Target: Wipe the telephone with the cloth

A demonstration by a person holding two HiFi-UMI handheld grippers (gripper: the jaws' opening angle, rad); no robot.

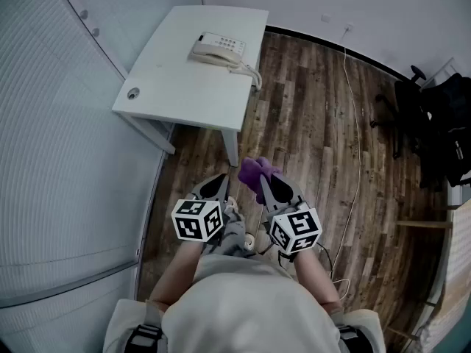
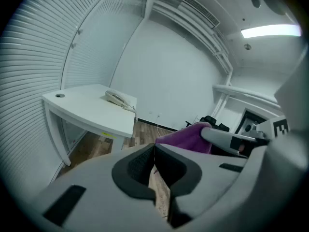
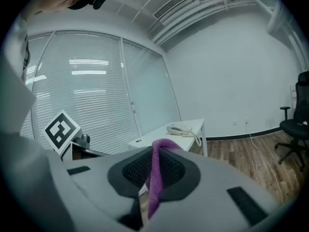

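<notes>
- The telephone point(image 1: 218, 49) lies at the far end of the white desk point(image 1: 165, 87), its long axis across the desk.
- The right gripper point(image 3: 154, 170) is clamped on the purple cloth point(image 1: 255, 171), which bunches out past its tips toward the desk.
- The left gripper point(image 2: 153, 166) is fully closed with nothing in it.
- Both grippers are well short of the desk's near edge. The telephone is ahead and slightly left, so the cloth-bearing right gripper likely has to travel forward over the desk.

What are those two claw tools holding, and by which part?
The right gripper pinches the purple cloth by a fold, the rest bunched beyond its tips. The left gripper is shut, holding nothing.
</notes>
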